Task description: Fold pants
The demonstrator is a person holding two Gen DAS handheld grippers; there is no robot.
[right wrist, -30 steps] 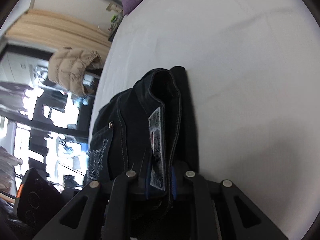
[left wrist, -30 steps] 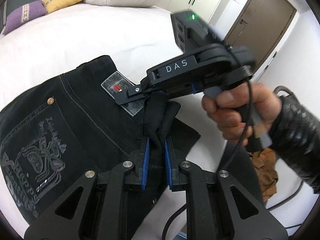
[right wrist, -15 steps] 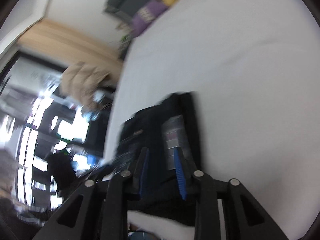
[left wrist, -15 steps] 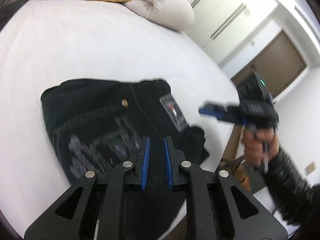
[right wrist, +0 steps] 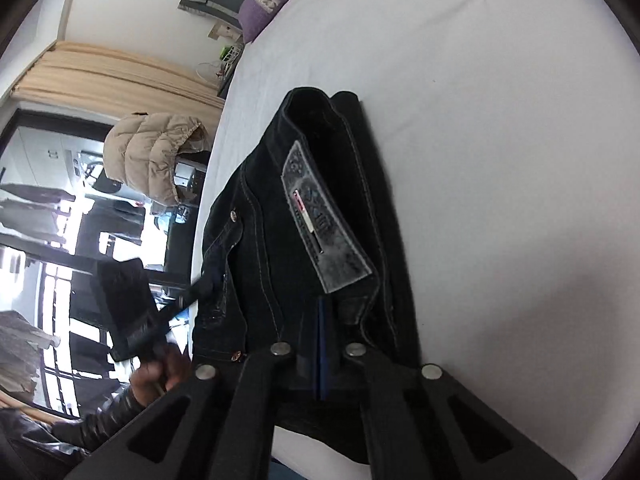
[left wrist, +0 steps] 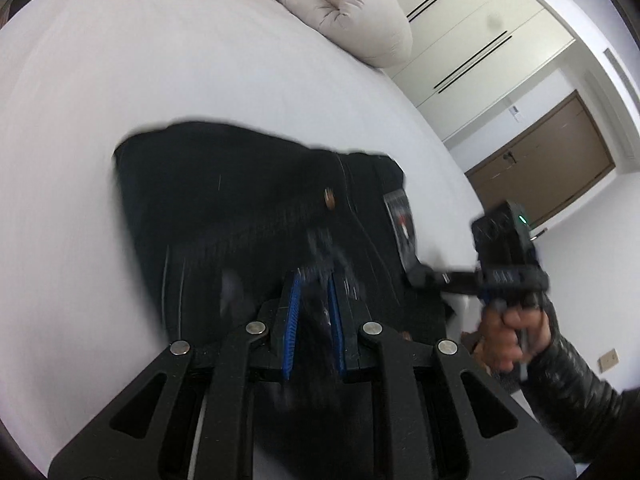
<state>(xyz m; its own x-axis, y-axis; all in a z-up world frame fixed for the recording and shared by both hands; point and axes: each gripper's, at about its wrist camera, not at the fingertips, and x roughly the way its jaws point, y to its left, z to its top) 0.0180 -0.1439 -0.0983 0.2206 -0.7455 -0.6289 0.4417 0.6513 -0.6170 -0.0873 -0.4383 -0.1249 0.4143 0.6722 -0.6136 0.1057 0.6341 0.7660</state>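
Released since the earlier frame, the black pants [right wrist: 304, 216] are now laid folded on the white bed [right wrist: 480, 80]. Jaws of the right gripper [right wrist: 322, 320] have just been pressed together, empty; the left gripper [left wrist: 314, 284] is kept nearly closed, with blurred dark fabric between its jaws.

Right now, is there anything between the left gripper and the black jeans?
Nothing visible. The left gripper hangs directly over the folded black jeans on the white bed sheet. Only the right gripper is nearby, at the leather waistband patch, off to the side.
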